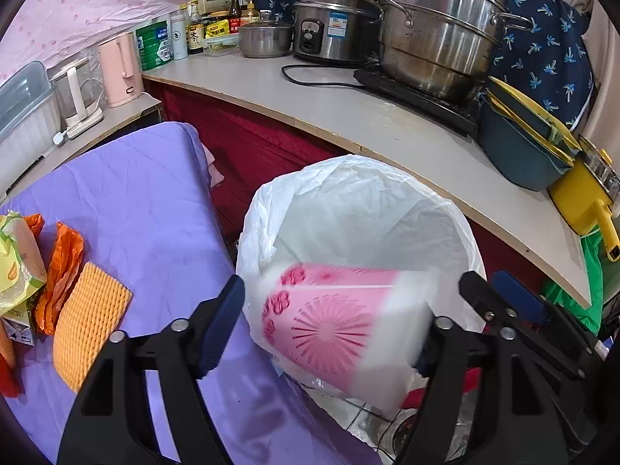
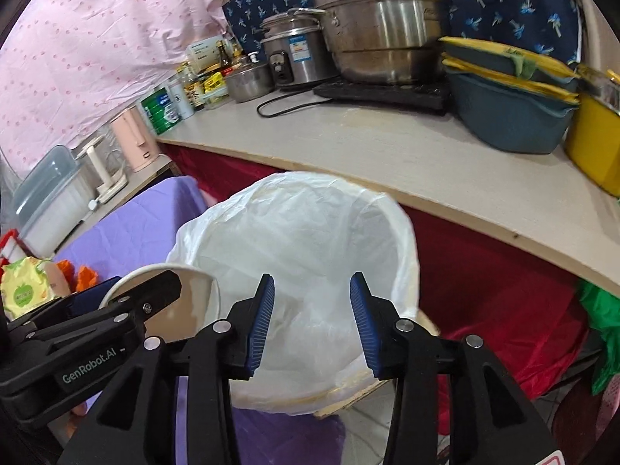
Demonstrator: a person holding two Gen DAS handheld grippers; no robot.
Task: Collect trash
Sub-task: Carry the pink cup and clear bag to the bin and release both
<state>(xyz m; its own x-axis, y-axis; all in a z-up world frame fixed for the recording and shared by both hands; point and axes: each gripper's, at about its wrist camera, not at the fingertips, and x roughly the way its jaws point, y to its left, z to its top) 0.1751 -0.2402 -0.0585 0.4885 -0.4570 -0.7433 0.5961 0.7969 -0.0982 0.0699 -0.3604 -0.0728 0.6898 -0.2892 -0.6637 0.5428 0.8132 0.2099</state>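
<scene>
Bright, even indoor light, soft shadows, strong fisheye bending at dark edges, and the pink cup (image 1: pixel 341 321) motion-blurred

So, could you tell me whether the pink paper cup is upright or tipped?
Tipped: the pink paper cup lies sideways between the left gripper fingers, over the lined bin.

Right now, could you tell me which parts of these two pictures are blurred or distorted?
Left wrist view: the pink paper cup is motion-smeared at its white ends; the counter edge bows with fisheye curvature. Right wrist view: mostly sharp, the bin liner crisp, the corners vignetted black.
</scene>
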